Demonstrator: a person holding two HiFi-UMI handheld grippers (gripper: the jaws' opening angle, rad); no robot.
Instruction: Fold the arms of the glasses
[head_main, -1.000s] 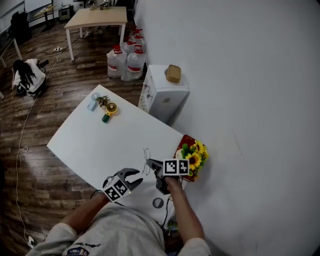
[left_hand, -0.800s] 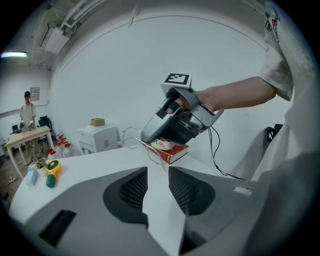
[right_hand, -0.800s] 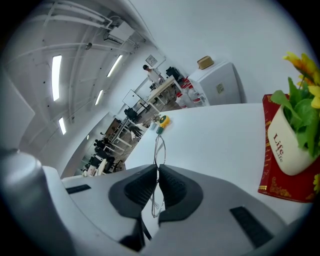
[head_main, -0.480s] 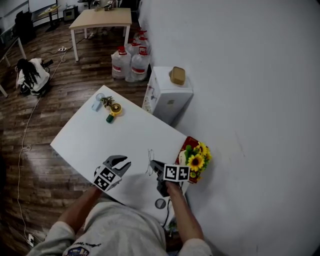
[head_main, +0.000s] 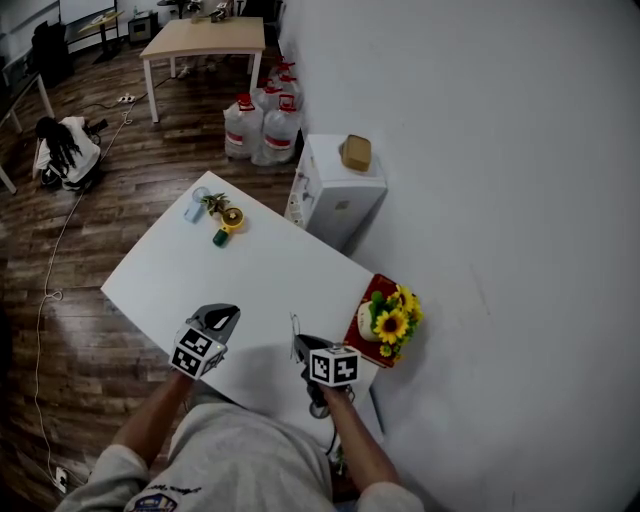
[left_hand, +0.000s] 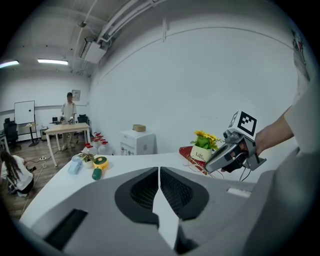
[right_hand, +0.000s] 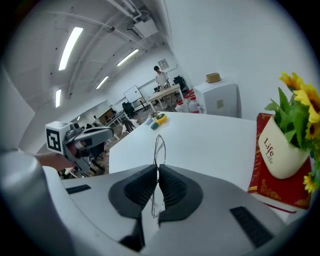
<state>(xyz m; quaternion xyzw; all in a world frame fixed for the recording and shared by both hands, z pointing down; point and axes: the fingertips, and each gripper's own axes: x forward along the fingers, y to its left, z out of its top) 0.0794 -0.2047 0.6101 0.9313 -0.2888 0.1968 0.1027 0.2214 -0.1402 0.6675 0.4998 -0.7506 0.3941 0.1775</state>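
Observation:
Thin wire-framed glasses (head_main: 296, 331) hang over the near end of the white table (head_main: 250, 275). My right gripper (head_main: 301, 346) is shut on them. In the right gripper view the frame (right_hand: 159, 146) runs upright between the closed pads, with one lens rim sticking out past the tips. My left gripper (head_main: 224, 317) is off to the left of the glasses, over the table's near left edge, apart from them. Its jaws have just closed and they meet with nothing between them (left_hand: 159, 172). From the left gripper view, the right gripper (left_hand: 209, 167) shows at the right.
A pot of sunflowers (head_main: 388, 318) on a red base (head_main: 368, 300) stands just right of the glasses by the wall. A yellow round item (head_main: 231, 218), a small plant and a blue cup (head_main: 192, 209) sit at the table's far corner. A white cabinet (head_main: 335, 185) stands beyond.
The left gripper moved left, away from the glasses, and its jaws went from open to shut. The right gripper rolled and sank slightly toward the near edge, still holding the glasses.

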